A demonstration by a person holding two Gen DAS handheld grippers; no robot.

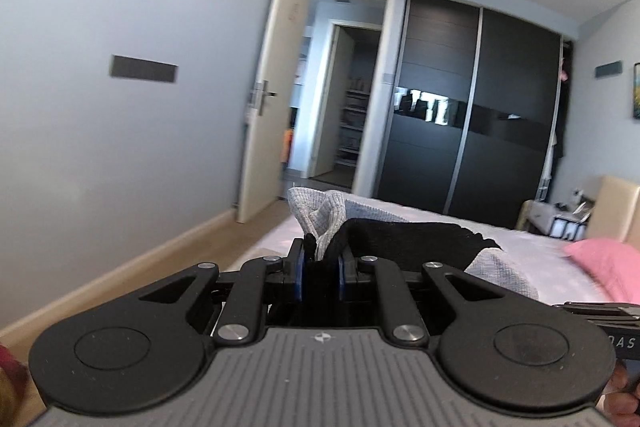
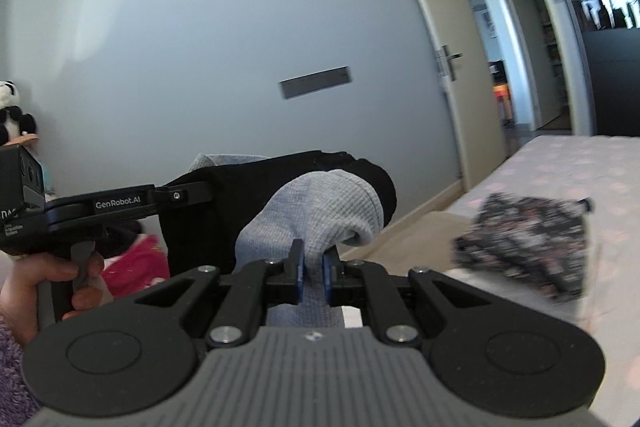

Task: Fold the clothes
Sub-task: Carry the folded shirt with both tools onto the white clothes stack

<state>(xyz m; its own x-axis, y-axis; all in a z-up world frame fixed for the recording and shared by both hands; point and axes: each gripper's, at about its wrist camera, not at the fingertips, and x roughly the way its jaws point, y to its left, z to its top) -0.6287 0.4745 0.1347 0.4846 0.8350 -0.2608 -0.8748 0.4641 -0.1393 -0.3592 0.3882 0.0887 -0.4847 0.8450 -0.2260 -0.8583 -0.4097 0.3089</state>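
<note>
A garment of grey waffle knit with a black part (image 1: 400, 243) hangs in the air between both grippers, above the bed. My left gripper (image 1: 320, 263) is shut on a bunched grey-and-black edge of it. In the right wrist view the same garment (image 2: 320, 211) drapes over my right gripper (image 2: 314, 273), whose blue pads (image 2: 299, 275) pinch a grey fold. The left gripper (image 2: 200, 193) shows there from the side, held by a hand (image 2: 44, 279), its tip buried in the black cloth. The rest of the garment below both grippers is hidden.
The bed (image 1: 520, 247) with a pale pink sheet lies below, a pink pillow (image 1: 608, 267) on it. A folded dark patterned garment (image 2: 524, 247) rests on the bed. Pink-red cloth (image 2: 136, 259) lies low at left. An open door (image 1: 272, 99) and dark wardrobe (image 1: 472, 107) stand behind.
</note>
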